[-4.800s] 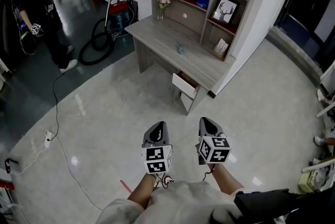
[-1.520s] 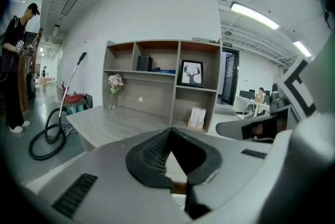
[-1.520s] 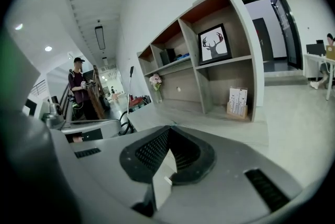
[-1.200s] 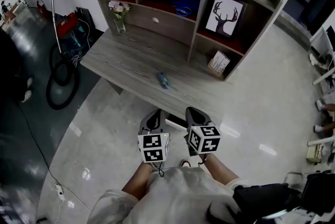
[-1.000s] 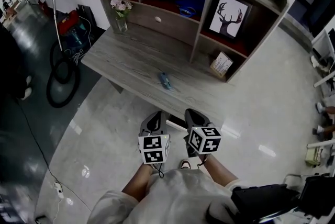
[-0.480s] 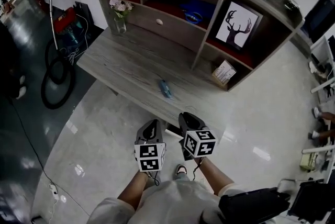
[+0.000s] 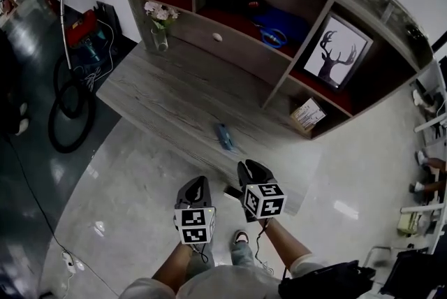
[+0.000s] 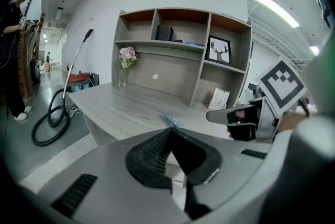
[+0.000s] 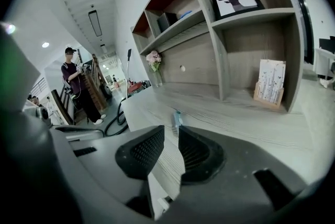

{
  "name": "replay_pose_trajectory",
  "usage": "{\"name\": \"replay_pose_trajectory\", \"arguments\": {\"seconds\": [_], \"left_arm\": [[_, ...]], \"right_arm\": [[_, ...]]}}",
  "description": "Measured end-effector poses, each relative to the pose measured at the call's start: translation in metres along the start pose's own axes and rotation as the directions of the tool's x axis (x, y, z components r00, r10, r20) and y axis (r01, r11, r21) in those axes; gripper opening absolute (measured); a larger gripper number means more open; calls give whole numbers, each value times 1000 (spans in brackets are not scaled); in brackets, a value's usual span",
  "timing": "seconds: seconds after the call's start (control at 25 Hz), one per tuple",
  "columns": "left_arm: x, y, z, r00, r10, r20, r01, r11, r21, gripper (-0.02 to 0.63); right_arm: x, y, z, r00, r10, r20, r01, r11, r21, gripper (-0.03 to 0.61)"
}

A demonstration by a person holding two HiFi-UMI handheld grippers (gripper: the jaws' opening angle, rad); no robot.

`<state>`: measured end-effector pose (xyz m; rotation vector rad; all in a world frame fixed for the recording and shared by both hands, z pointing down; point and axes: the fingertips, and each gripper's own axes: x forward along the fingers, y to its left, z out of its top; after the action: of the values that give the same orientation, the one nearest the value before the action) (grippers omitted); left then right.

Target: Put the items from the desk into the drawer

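White ceiling lamps (image 8: 272, 6): gripper views only

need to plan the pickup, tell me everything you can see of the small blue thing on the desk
The small blue thing is slim and elongated, light blue, too small to identify. It lies flat and alone on the grey wood-grain desk, close to its front edge. Only the desk touches it.

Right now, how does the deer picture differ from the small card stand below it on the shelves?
The deer picture is larger than the card stand. The deer picture has a dark frame; the card stand has a wooden base. Both stand in the right-hand compartments.
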<state>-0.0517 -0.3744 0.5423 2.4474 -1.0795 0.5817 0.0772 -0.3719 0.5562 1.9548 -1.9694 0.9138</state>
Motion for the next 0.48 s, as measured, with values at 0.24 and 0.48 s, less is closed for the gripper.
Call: {"name": "replay_pose_trajectory", "arguments": {"seconds": [0.24, 0.48], "left_arm": [[23, 19, -13, 999, -10, -34, 9, 1000, -4, -2], [45, 32, -26, 998, -15, -54, 14, 1000, -15, -2]], "right_arm": [[42, -3, -8, 999, -9, -42, 5, 996, -88, 71], [75, -7, -19, 997, -42, -66, 33, 990, -135, 87]]}}
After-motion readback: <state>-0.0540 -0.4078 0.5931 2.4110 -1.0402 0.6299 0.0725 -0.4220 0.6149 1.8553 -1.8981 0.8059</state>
